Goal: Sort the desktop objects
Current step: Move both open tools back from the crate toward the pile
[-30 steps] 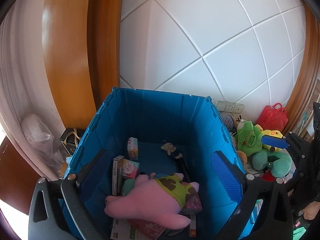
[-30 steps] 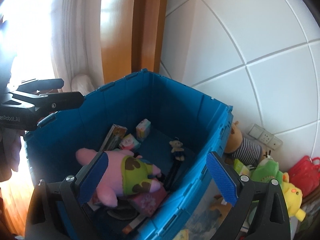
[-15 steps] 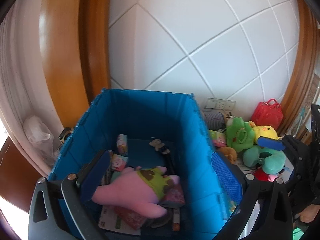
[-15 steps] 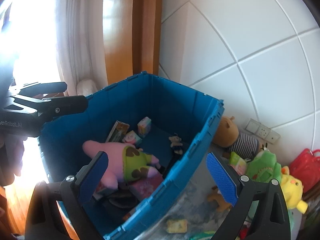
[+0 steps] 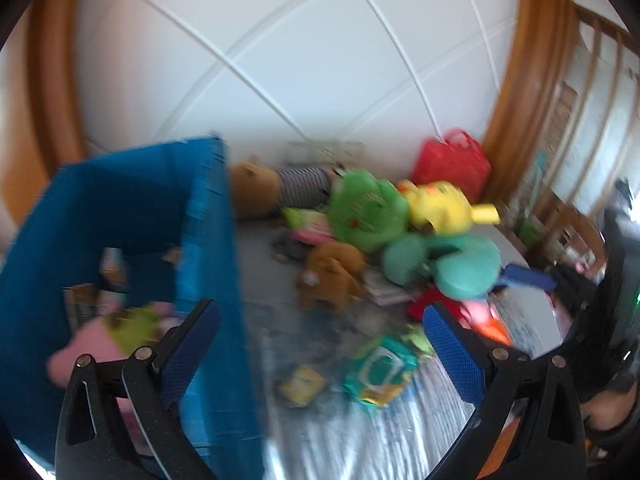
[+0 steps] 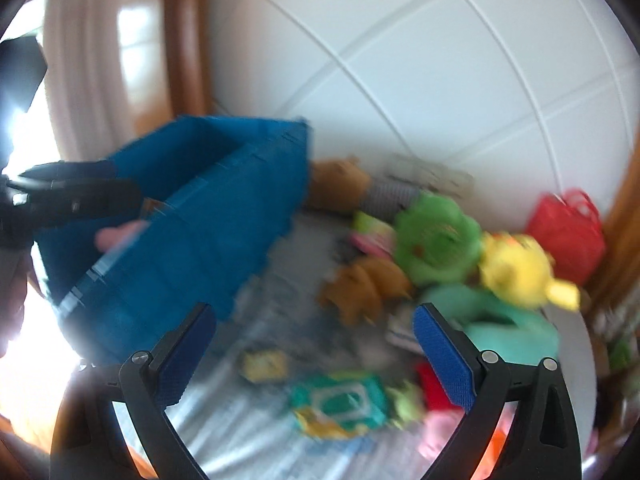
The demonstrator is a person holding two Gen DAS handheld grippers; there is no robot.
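Left gripper (image 5: 320, 344): jaws spread wide with nothing between the blue pads, held above the table near the crate's right wall.
Right gripper (image 6: 314, 346): likewise wide open and empty, over the middle of the table; its blue finger also shows at the right edge of the left wrist view.
Picture quality: both views are smeared by motion blur, so small items are hard to name.
Blue crate (image 5: 208, 240): the biggest thing here, standing at the left end of the table against the white tiled wall (image 5: 320, 60).
Table (image 5: 360, 440): covered in a pale, shiny striped cloth.
Pink starfish plush (image 5: 108, 340): lying inside the crate with green shorts on, among small boxes that are too blurred to read.
Teal plush (image 5: 460, 264): in the toy heap at the right of the table, just beside the green one.
Green plush (image 5: 368, 208): at the back of the heap, touching the yellow plush (image 5: 440, 204).
Red bag (image 5: 452, 164): behind the heap, against the wall.
Brown plush (image 5: 332, 276): in front of the green one, between heap and crate.
Bear in striped top (image 5: 256, 188): lying by the wall, just beside the crate's far corner.
Green packet (image 5: 380, 372): flat on the cloth between the left gripper's fingers in its view.
Small yellow item (image 5: 300, 384): beside the packet, nearer the crate.
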